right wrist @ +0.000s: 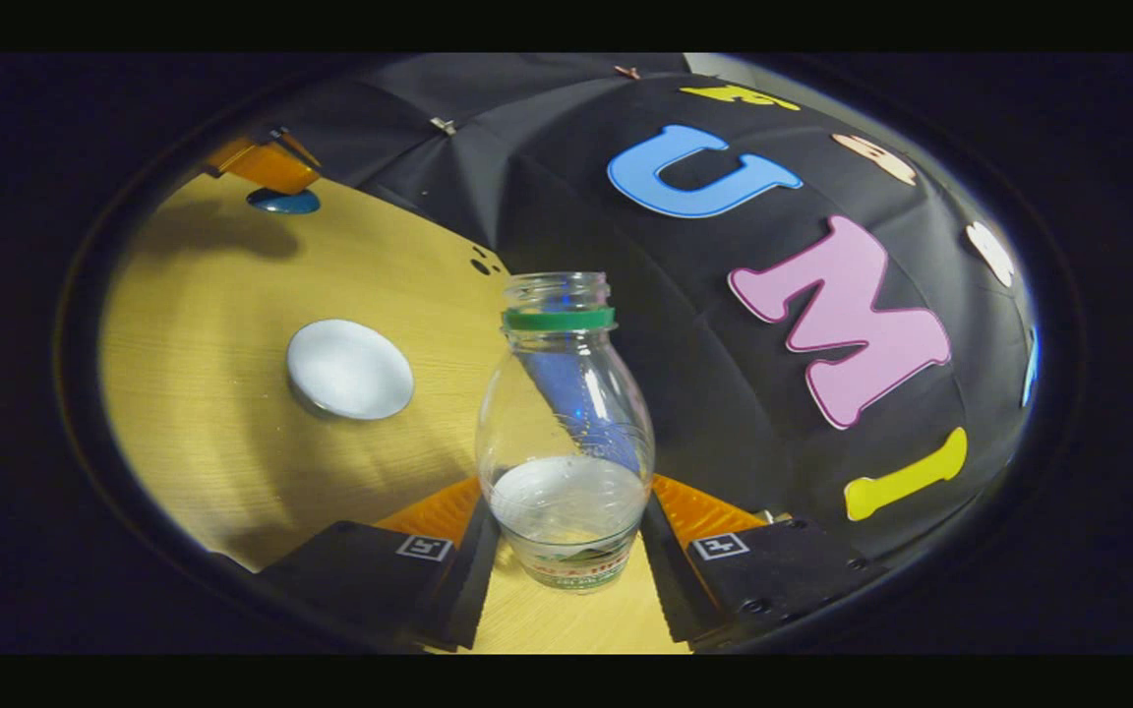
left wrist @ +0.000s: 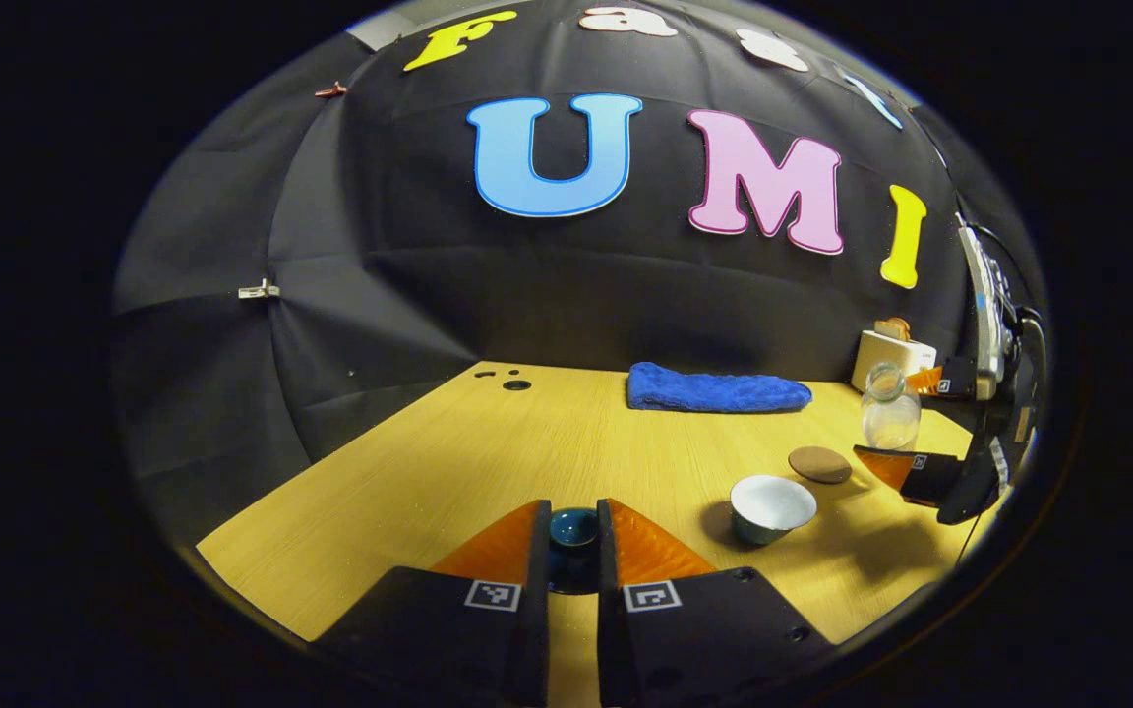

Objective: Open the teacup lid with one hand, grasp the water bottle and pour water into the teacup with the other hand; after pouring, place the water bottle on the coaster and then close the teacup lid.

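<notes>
At the bottom centre of the left gripper view, your left gripper (left wrist: 572, 546) holds the dark teacup lid (left wrist: 573, 528) pinched between its fingers, clear of the cup, so keep it there and out of the pour path. In the right gripper view, your right gripper (right wrist: 566, 536) clamps the water bottle (right wrist: 566, 433) low on its body at bottom centre, uncapped, tilted with the view, with a little water in its base. The open teacup (left wrist: 772, 507) sits at lower right of the left gripper view, the coaster (left wrist: 819, 464) just behind it. Bring the bottle mouth over the teacup's white bowl before tipping further, then pour slowly. A blue towel (left wrist: 717, 389) lies farther back on the table (left wrist: 448, 462).
</notes>
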`<state>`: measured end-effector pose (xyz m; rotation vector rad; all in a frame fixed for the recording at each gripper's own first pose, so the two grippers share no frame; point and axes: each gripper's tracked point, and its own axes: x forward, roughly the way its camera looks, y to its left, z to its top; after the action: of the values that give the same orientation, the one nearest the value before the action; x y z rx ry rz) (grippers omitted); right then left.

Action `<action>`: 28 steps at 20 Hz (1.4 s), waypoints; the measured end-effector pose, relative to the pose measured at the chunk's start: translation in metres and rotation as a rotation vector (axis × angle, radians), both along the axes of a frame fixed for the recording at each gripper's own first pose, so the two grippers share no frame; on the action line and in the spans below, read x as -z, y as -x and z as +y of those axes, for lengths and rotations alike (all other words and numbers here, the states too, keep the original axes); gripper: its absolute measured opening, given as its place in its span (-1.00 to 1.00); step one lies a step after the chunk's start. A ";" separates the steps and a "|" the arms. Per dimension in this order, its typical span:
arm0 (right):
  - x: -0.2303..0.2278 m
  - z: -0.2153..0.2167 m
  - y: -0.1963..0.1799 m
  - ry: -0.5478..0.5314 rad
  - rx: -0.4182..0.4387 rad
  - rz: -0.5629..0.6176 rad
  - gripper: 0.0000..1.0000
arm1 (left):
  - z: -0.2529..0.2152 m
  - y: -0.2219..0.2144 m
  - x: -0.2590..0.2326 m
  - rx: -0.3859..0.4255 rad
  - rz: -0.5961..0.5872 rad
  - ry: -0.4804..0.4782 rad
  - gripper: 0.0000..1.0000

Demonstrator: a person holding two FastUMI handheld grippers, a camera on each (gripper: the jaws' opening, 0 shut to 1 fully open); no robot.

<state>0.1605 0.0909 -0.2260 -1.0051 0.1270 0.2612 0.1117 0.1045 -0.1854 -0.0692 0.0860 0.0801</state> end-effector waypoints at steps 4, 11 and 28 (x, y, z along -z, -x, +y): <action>0.006 0.012 -0.003 0.087 -0.029 -0.007 0.46 | 0.003 0.004 0.001 0.012 0.001 -0.009 -0.53; 0.013 0.029 -0.015 0.261 -0.101 -0.042 0.45 | 0.014 0.008 0.007 0.019 0.011 0.004 -0.53; 0.037 0.022 -0.034 0.468 -0.175 -0.034 0.46 | 0.025 0.006 0.019 0.022 0.034 0.021 -0.53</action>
<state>0.1944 0.1130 -0.2630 -1.4880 0.0700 0.3839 0.1056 0.1299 -0.2044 -0.0884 0.1221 0.0582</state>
